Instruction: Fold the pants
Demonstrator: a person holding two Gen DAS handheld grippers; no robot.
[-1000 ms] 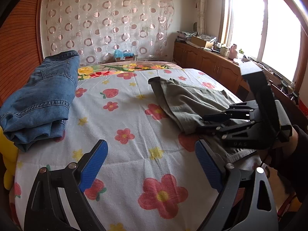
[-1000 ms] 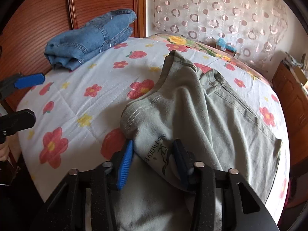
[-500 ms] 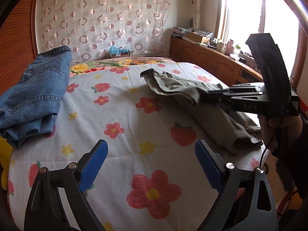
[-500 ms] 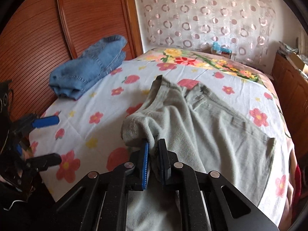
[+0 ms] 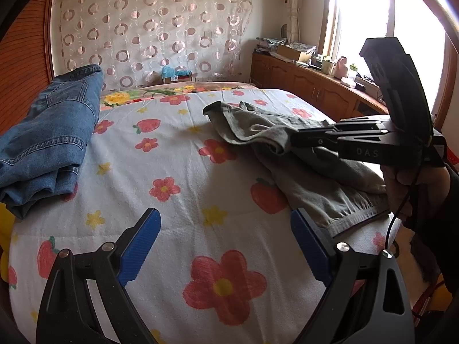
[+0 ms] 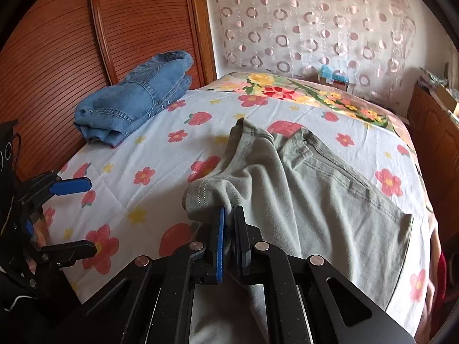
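Grey-green pants [image 6: 321, 189] lie spread on the floral bed sheet, waistband toward the far end. My right gripper [image 6: 229, 215] is shut on a bunched hem of the pants and lifts it off the sheet; it also shows in the left wrist view [image 5: 289, 140], holding the pants [image 5: 315, 169] from the right. My left gripper [image 5: 223, 240] is open and empty, hovering over bare sheet near the bed's front edge; it shows at the left of the right wrist view [image 6: 71, 215].
Folded blue jeans [image 5: 48, 140] lie at the bed's left side by the wooden headboard [image 6: 86, 43]. The bed sheet [image 5: 172, 172] has flowers and strawberries. A wooden cabinet [image 5: 309, 86] with clutter runs under the window at the right.
My right gripper closed on the pants' hem and lifted it up and away from the sheet. My left gripper stayed open in about the same place.
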